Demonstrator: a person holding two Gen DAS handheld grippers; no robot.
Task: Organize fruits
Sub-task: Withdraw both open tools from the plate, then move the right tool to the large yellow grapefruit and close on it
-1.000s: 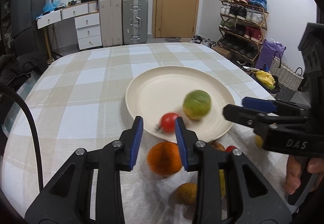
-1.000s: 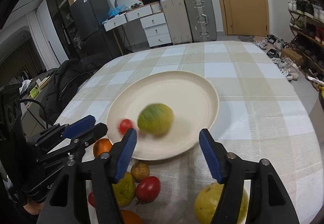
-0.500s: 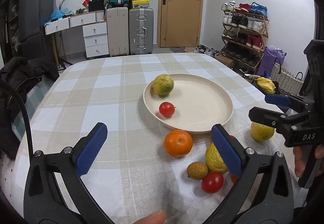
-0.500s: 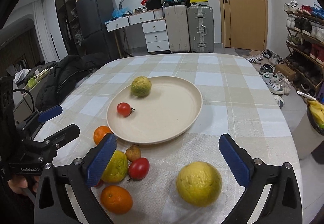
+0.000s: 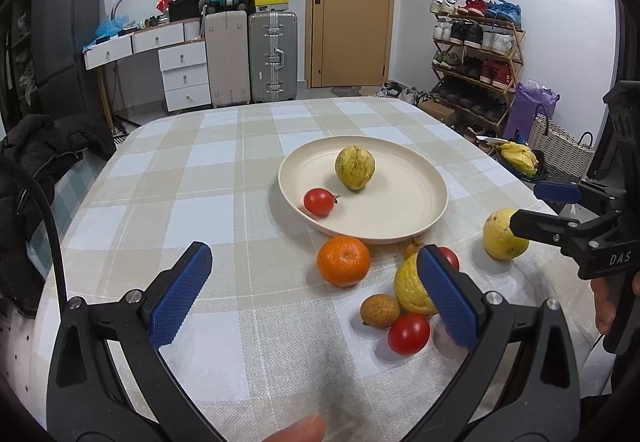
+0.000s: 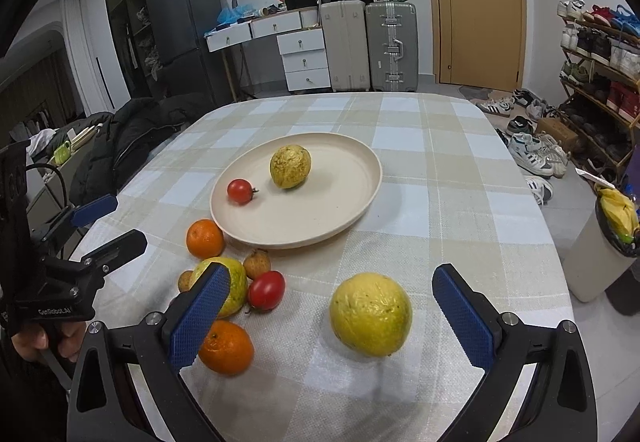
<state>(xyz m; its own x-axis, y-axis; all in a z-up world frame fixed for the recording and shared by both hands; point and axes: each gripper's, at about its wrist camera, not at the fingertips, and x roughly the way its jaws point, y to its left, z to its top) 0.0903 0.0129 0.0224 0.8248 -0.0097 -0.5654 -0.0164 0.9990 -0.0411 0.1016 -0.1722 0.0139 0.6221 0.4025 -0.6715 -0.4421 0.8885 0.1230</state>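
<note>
A cream plate holds a yellow-green fruit and a red tomato. In front of it on the checked cloth lie an orange, a yellow-green fruit, a small brown fruit, a tomato and a second orange. My left gripper hangs open and empty above the cloth. My right gripper is open, with a large yellow fruit below and between its fingers, untouched.
A black coat lies on a seat beyond the table's left edge. A bin with yellow waste stands off the right edge. Suitcases, drawers and a shoe rack line the far walls. A fingertip shows at the bottom.
Both grippers have drawn back from over the plate and their jaws have spread wide. The yellow-green fruit, blurred and rolling before, now rests on the plate beside the tomato.
</note>
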